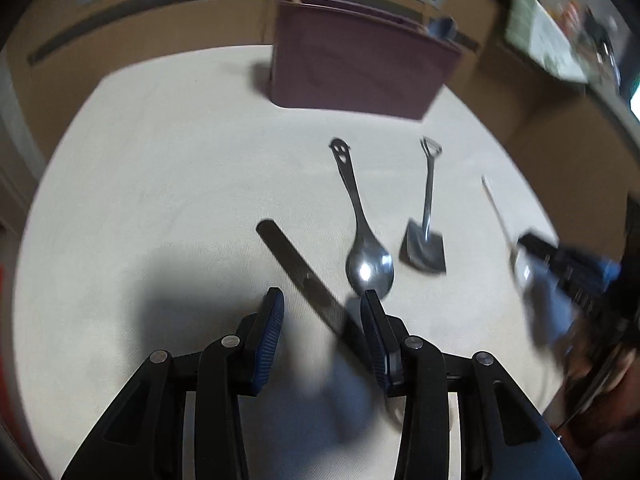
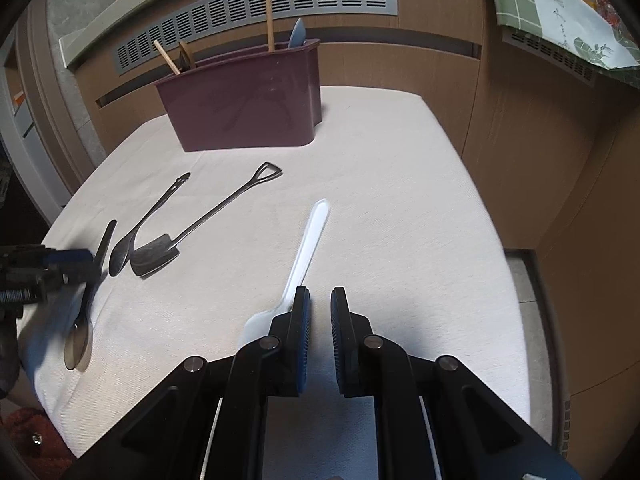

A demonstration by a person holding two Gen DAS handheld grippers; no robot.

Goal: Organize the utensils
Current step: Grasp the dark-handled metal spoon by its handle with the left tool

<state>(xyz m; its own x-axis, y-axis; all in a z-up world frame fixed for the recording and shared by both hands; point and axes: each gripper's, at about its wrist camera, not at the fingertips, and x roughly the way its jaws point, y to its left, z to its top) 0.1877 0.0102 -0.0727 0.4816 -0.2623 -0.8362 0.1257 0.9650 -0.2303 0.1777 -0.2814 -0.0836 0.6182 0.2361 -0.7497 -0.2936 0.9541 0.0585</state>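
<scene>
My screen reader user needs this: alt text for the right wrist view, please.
The right hand-held gripper, empty, hovers beside a white plastic spoon on a white cloth; three metal utensils lie left, a maroon holder stands behind.

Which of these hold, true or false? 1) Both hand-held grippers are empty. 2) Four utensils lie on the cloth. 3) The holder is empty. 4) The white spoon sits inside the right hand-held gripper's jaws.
1) True: left hand-held gripper and right hand-held gripper are open, gripping nothing.
2) False: five lie there: dark-handled utensil, metal spoon, shovel-shaped spoon, white spoon, and one partly hidden.
3) False: the maroon holder holds wooden sticks and a pale utensil.
4) False: it lies just left of the jaws.
</scene>
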